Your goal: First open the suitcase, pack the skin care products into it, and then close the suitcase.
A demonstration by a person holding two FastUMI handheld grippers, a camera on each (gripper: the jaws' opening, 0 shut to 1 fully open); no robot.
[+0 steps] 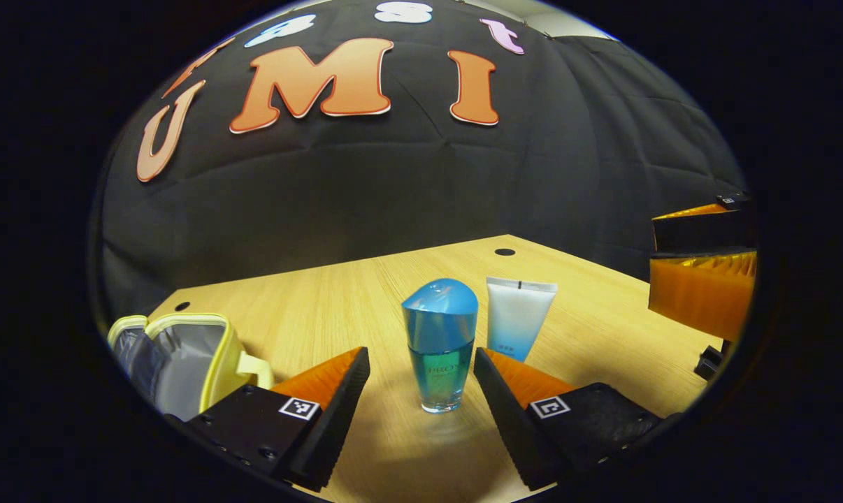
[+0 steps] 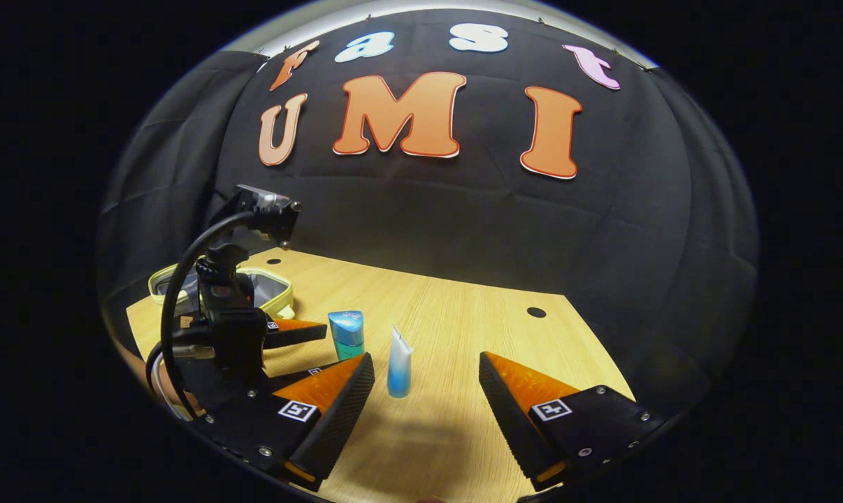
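1. The desk (image 1: 337,293) is the largest thing here, a pale wood-grain top that runs ahead of both hand-held grippers and carries all the items.
2. The suitcase (image 1: 184,356) is a small soft case with a yellow rim and a grey lining. It lies already open on the desk, ahead and to the left of the left hand-held gripper (image 1: 421,391). Its walls look limp, so I judge they will sag if pushed, and items are best lowered in from above.
3. The left hand-held gripper is spread wide and grasps nothing. Its 2 fingers stand on either side of the bottle, apart from it. In the right gripper view it (image 2: 323,346) sits ahead and to the left, pointed at the bottle.
4. The right hand-held gripper (image 2: 425,391) is also spread wide and empty, low over the desk, with the tube just ahead of it toward its left finger.
5. The bottle (image 1: 440,346) is blue with a domed cap, standing upright directly between and just ahead of the left fingers. It looks like glass or hard plastic: stiff, fairly heavy, smooth and probably slippery. I would take it across the straight lower body, below the cap.
6. The tube (image 1: 518,318) is white fading to blue and stands on its cap just behind and right of the bottle. It looks light and squeezable, easy to tip, so a gentle hold at mid-body seems best.
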